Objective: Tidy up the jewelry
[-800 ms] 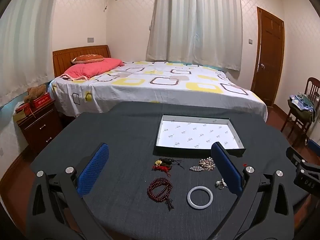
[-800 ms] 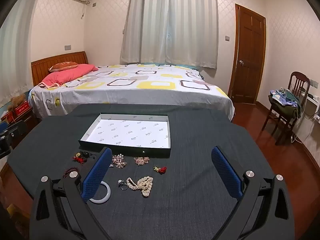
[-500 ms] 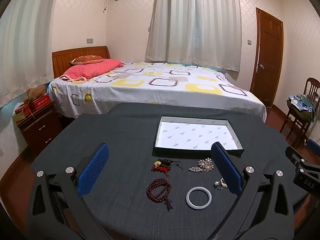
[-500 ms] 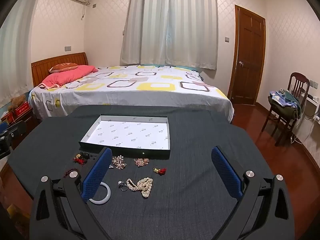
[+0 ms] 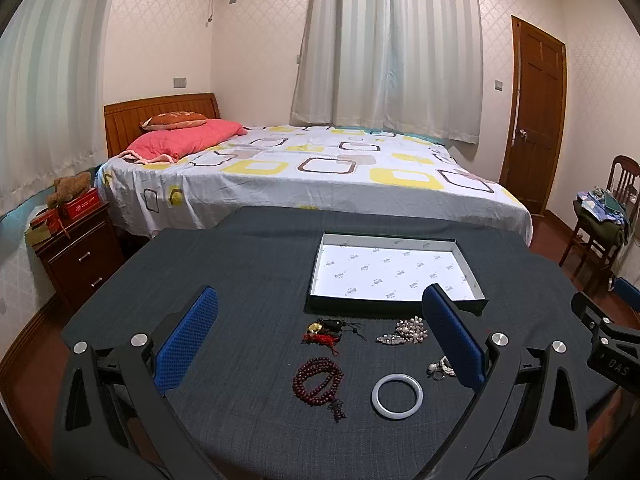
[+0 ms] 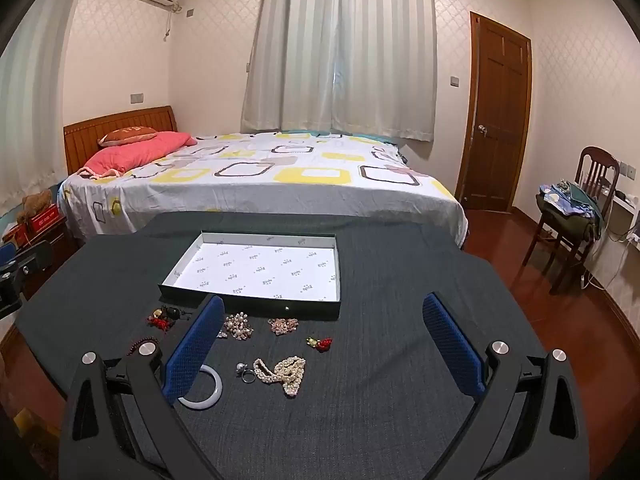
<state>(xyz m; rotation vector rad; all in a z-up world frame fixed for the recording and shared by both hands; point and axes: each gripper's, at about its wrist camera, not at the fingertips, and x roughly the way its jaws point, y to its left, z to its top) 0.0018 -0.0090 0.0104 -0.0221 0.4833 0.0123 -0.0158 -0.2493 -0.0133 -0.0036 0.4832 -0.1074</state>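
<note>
An empty shallow box with a white lining (image 5: 390, 270) (image 6: 264, 272) lies on the dark table. Jewelry lies in front of it: a white bangle (image 5: 397, 396) (image 6: 208, 390), a dark red bead bracelet (image 5: 318, 380), a red and black charm (image 5: 328, 330) (image 6: 164, 316), a pearl brooch (image 5: 406, 332) (image 6: 238, 326), a pink brooch (image 6: 283, 325), a small red charm (image 6: 320, 343), a ring (image 6: 246, 372) and a pearl necklace (image 6: 286, 372). My left gripper (image 5: 320, 340) is open above the bracelet and charm. My right gripper (image 6: 320, 344) is open above the pearls.
The table (image 5: 240, 280) has a dark grey cloth. A bed (image 5: 312, 168) stands behind it, a wooden nightstand (image 5: 76, 248) at the left, a chair with clothes (image 6: 568, 208) at the right and a door (image 6: 498, 120) beyond.
Both views shift very slightly; the jewelry and box stay where they were. Both grippers remain open.
</note>
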